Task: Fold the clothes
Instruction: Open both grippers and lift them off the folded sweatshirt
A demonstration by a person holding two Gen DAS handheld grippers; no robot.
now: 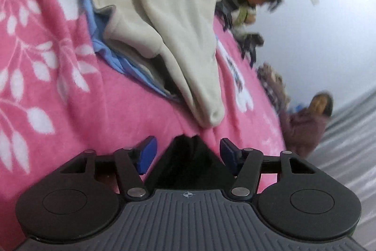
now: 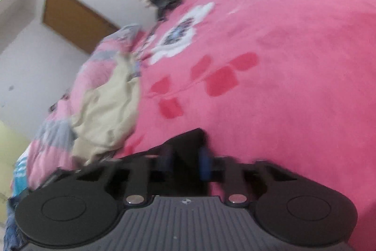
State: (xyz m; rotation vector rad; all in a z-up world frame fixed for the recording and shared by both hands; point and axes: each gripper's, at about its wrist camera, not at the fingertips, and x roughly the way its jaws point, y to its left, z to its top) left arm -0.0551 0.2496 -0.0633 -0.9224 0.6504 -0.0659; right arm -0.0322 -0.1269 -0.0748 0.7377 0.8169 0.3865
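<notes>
Blurred right claw (image 2: pixel 185 162); cream garment (image 2: pixel 108 114) half-hidden

Setting: a home bedroom. A bed is covered by a pink fleece blanket (image 1: pixel 47 67) with a white leaf and flower print; loose garments lie on it, including a cream fleece garment (image 1: pixel 164 22) over a light blue cloth (image 1: pixel 103 44). Plain white walls, a brown wooden door (image 2: pixel 75 18), and a patchwork quilt (image 2: pixel 94 67) at the bed's edge.

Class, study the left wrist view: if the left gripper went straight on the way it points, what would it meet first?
Probably the pink blanket just ahead of the left gripper, then the cream garment; depth is unclear.
</notes>
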